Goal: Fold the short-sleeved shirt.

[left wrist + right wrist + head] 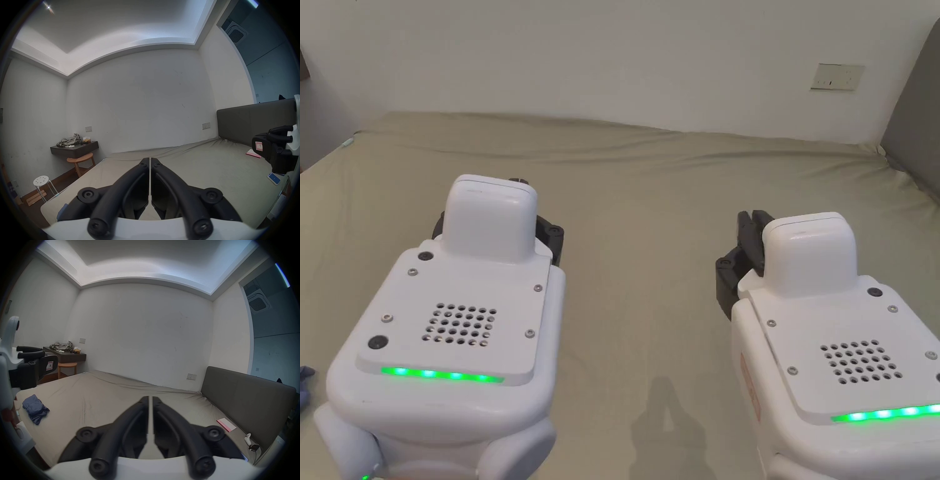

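Above the bed (650, 187), both grippers — left gripper (149, 160), right gripper (150, 398) — hang closed, gripping nothing.

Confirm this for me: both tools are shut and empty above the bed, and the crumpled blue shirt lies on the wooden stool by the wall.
One thing is wrong: the crumpled blue shirt lies on the olive-grey bed sheet, near its left edge, not on the stool; the right gripper view shows it. The rest holds: the left tool and right tool are shut and empty above the bed.
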Demonstrator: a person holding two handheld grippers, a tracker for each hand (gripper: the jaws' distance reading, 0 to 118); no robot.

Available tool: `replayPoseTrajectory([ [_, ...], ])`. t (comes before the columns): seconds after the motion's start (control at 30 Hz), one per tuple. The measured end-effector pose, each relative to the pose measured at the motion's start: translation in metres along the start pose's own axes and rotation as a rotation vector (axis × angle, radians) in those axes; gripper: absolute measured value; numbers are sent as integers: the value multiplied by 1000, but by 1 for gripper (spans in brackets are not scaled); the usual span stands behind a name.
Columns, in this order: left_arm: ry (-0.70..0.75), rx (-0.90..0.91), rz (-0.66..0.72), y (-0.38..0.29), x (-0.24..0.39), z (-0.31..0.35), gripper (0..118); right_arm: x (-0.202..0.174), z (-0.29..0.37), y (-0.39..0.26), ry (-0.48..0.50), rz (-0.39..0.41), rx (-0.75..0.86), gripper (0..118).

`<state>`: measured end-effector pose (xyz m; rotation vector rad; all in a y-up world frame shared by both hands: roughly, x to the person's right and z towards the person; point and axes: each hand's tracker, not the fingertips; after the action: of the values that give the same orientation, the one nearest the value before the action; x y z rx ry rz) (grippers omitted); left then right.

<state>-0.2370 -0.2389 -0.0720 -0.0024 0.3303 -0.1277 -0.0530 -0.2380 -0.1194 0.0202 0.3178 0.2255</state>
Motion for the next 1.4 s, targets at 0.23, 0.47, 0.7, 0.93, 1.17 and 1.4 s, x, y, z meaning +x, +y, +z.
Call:
replayPoseTrajectory([
  [0.23, -1, -11, -17, -1, -1, -1, 104, 2, 1, 2, 34, -25, 41, 118],
  [0.47, 7, 27, 19, 1, -5, 1, 117, 1, -3, 9, 51, -17, -39, 118],
  [0.7, 15, 31, 10, 3, -9, 3, 117, 14, -7, 35, 20, -258, -230, 118],
  [0.93, 12, 45, 10, 7, -8, 4, 117, 16, -17, 38, -62, -178, -307, 118],
  [1.17, 15, 45, 6, 7, -8, 3, 117, 9, -17, 37, -58, -170, -299, 118],
  [1.4, 22, 43, 6, 7, -9, 2, 117, 8, -19, 34, -60, -161, -301, 118],
])
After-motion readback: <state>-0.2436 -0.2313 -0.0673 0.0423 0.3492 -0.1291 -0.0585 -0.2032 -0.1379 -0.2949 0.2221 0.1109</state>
